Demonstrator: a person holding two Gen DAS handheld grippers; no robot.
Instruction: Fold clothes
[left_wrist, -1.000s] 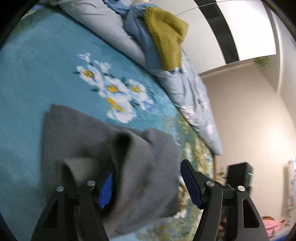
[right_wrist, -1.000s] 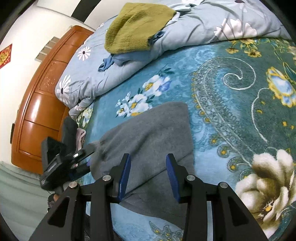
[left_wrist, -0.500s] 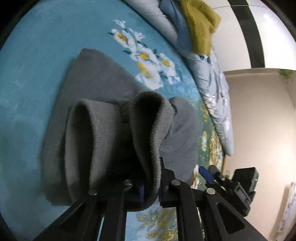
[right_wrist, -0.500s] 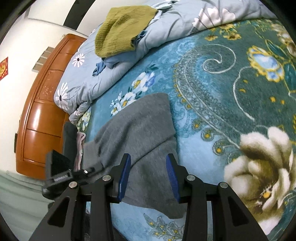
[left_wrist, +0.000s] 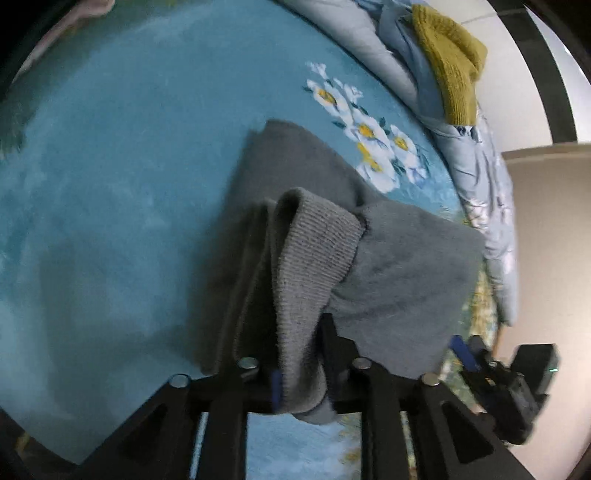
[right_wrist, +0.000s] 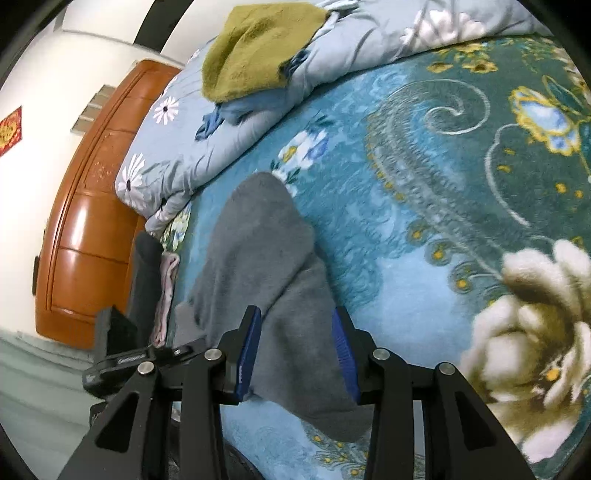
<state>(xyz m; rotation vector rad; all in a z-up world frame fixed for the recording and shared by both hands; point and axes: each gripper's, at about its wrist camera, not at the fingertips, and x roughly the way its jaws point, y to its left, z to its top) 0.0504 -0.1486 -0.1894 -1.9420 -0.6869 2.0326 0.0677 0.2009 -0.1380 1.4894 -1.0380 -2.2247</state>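
Note:
A grey knit garment (left_wrist: 388, 258) lies on the teal floral blanket (left_wrist: 110, 166). My left gripper (left_wrist: 299, 373) is shut on the garment's ribbed cuff (left_wrist: 314, 258) and holds that fold lifted over the rest of the cloth. In the right wrist view the same grey garment (right_wrist: 266, 258) lies flat. My right gripper (right_wrist: 295, 354) is open, its blue pads (right_wrist: 249, 347) standing on either side of the garment's near edge, not clamped on it. The left gripper shows at the lower left of that view (right_wrist: 144, 362).
A pale blue floral duvet (right_wrist: 258, 122) is bunched at the far side with a mustard knit garment (right_wrist: 258, 48) and a blue cloth on it. A wooden headboard (right_wrist: 85, 229) stands at the left. A dark and a pink folded item (right_wrist: 155, 280) lie by the bed's edge.
My left gripper closed on the grey cuff and lifted it, folding it over the garment. My right gripper stayed open and moved a little closer to the garment's near edge.

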